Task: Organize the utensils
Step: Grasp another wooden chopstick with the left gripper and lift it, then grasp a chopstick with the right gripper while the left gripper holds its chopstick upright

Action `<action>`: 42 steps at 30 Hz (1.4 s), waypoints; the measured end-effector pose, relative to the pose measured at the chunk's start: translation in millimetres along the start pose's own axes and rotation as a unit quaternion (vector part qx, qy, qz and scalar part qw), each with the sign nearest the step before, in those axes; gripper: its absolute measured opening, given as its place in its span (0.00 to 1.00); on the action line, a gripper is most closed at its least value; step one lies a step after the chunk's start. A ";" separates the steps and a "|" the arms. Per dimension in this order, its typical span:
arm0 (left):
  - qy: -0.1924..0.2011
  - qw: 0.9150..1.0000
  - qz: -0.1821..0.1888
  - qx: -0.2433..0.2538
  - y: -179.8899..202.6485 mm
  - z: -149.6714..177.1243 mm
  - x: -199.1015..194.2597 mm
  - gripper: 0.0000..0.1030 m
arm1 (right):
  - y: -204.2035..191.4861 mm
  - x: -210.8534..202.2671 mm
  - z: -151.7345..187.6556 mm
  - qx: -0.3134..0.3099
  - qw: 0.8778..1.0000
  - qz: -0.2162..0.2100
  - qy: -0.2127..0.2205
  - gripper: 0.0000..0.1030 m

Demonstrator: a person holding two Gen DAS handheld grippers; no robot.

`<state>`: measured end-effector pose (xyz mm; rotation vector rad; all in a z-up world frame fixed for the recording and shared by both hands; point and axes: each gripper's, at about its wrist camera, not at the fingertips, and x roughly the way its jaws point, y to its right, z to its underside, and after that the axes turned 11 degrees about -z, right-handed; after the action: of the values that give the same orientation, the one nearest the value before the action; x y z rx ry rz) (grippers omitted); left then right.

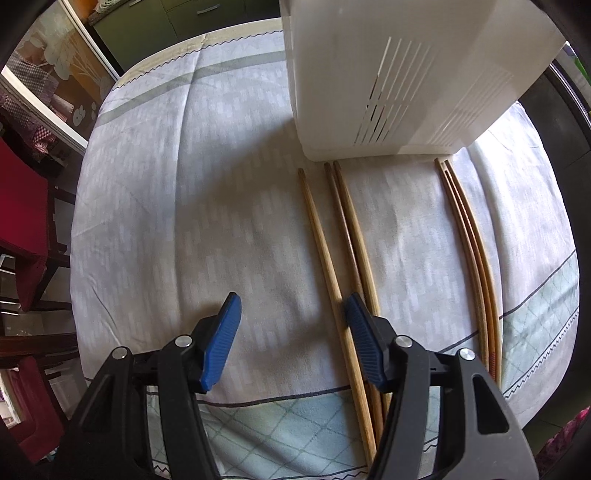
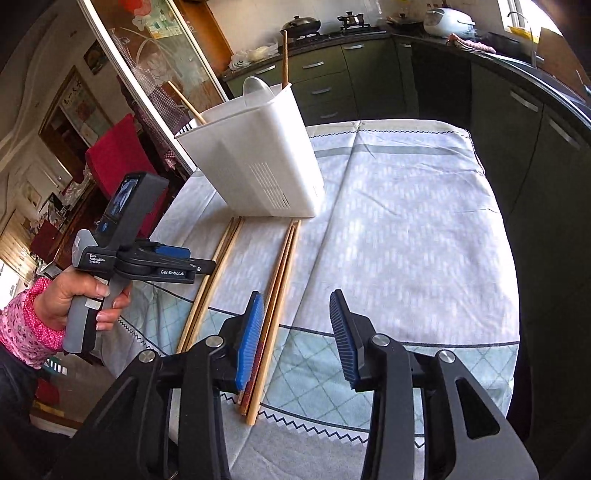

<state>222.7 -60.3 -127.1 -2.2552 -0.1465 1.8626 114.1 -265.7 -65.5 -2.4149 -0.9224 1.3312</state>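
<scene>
Chopsticks (image 1: 332,273) lie in groups against bin (image 1: 388,74) foot, awaiting loading. Left gripper (image 1: 291,332) agape, empty, beside them; right gripper (image 2: 297,332) likewise, empty.

A pale patterned tablecloth (image 2: 406,221) covers the table. Far behind it, dark green cabinets (image 2: 332,74) run under a counter bearing a wok (image 2: 301,24) and rice cooker (image 2: 448,22). Left, a glass door (image 2: 155,55) and red chair (image 2: 118,155) stand in daylight.

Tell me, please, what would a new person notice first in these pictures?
First, the tall white utensil holder at the far side of the cloth-covered table, with a spoon and chopsticks inside. Then two groups of wooden chopsticks lying in front of it. Both blue-padded claws, left claw and right claw, hover open near them.
</scene>
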 end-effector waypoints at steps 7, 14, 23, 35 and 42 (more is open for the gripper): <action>0.006 1.000 0.017 -0.003 8.1 -4.2 -2.0 0.30 | -3.0 8.4 0.0 0.000 1.000 -0.005 -0.009 0.37; 0.005 1.000 0.027 0.003 3.4 -0.1 -8.8 0.08 | -1.1 22.1 0.7 0.003 0.999 -0.006 -0.031 0.39; 0.110 0.994 0.026 -0.012 -36.8 25.1 -69.1 0.07 | 1.4 75.3 -21.2 -0.010 0.995 0.032 -0.091 0.36; 0.191 0.981 0.031 -0.021 -57.8 61.1 -111.1 0.07 | 1.5 139.1 -37.5 -0.017 0.988 0.066 -0.142 0.16; 0.208 0.978 0.032 -0.012 -54.4 70.2 -119.0 0.07 | -8.6 150.4 -40.0 -0.032 0.984 0.085 -0.154 0.13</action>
<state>134.0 -25.4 -13.3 -2.6341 -0.0280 1.3778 201.8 -161.2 -140.7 -2.4242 -0.8559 1.8020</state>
